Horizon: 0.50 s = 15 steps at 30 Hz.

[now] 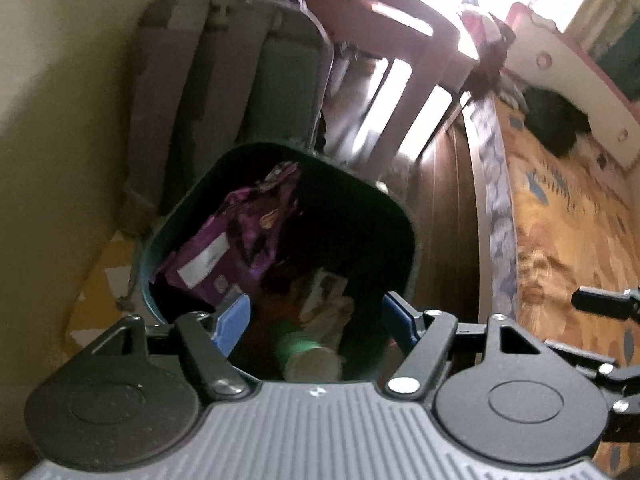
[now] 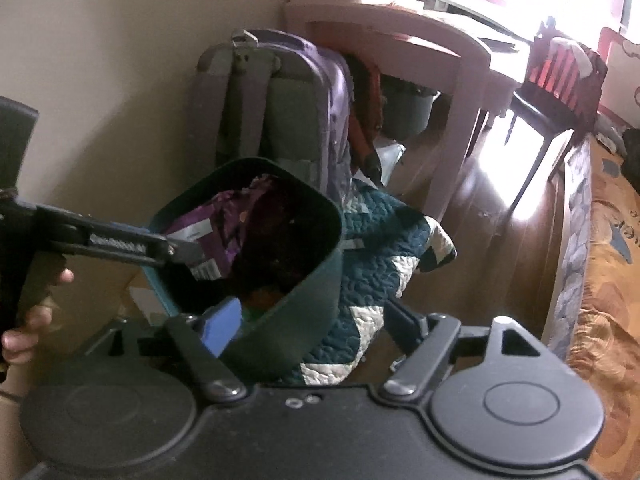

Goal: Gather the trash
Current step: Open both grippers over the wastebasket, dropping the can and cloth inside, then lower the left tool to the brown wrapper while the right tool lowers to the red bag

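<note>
While both tools hang over the dark green bin [image 1: 400, 216], the left gripper [image 1: 316, 320] sits directly above its mouth, blue pads [image 1: 234, 322] spread wide with nothing between them. Seen from the right wrist, the right gripper [image 2: 316, 322] is likewise spread and empty; it straddles the bin's near right wall, one pad over the inside, the other over the quilt [image 2: 384, 240] on the floor. Both point steeply down into the bin, the left nearer its centre. Collected trash lies below: a green-and-pale piece [image 1: 308, 354] closest under the left pads, crumpled pale paper [image 1: 326, 300] beyond it, and a purple wrapper [image 1: 236, 240] leaning on the far left wall, its long axis running from the near left corner toward the far rim. Beyond the bin, a grey-and-purple backpack [image 2: 288, 100] stands against the wall, with a pale desk [image 2: 440, 48] farther off. No loose trash is in view outside the bin, so the next piece would probably have to be sought elsewhere.
</note>
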{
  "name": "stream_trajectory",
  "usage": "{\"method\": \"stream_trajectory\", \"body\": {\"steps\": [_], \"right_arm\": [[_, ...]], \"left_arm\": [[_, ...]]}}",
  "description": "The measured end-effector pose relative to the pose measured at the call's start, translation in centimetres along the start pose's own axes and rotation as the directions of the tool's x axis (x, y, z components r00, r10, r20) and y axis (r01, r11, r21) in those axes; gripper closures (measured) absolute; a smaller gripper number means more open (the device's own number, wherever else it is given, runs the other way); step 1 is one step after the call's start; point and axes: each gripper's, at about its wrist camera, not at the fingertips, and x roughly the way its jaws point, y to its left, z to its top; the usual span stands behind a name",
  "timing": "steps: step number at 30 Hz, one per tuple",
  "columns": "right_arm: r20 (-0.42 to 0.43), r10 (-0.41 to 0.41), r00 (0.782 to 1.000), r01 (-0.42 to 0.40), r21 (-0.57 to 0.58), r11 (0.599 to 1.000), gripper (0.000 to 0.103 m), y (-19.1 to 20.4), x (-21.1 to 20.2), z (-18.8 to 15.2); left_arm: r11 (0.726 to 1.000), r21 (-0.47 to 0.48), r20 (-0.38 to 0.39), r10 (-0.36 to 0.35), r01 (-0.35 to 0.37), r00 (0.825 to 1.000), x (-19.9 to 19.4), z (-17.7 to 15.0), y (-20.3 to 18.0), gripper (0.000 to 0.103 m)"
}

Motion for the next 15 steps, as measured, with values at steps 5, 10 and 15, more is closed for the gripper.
{"method": "stream_trajectory", "body": {"steps": [5,10,15], "right_arm": [[0.021,0.043,0.999,-0.041,-0.067,0.997,0.018,-4.7,-2.4,-2.2],[-0.003,0.036,0.999,-0.036,-0.126,0.991,0.016,-9.9,-3.6,-4.6],[-0.036,0.025,0.999,-0.029,-0.119,0.992,0.007,-14.3,-2.8,-7.1]], "left_arm": [[0.999,-0.051,0.049,0.006,-0.003,0.999,-1.3,-1.3,-6.0,0.030],[0.996,-0.085,0.050,-0.023,0.027,0.998,0.3,-2.3,-11.8,0.024],[0.998,-0.051,-0.002,-0.028,0.028,1.000,4.8,-2.9,-16.0,0.024]]}}
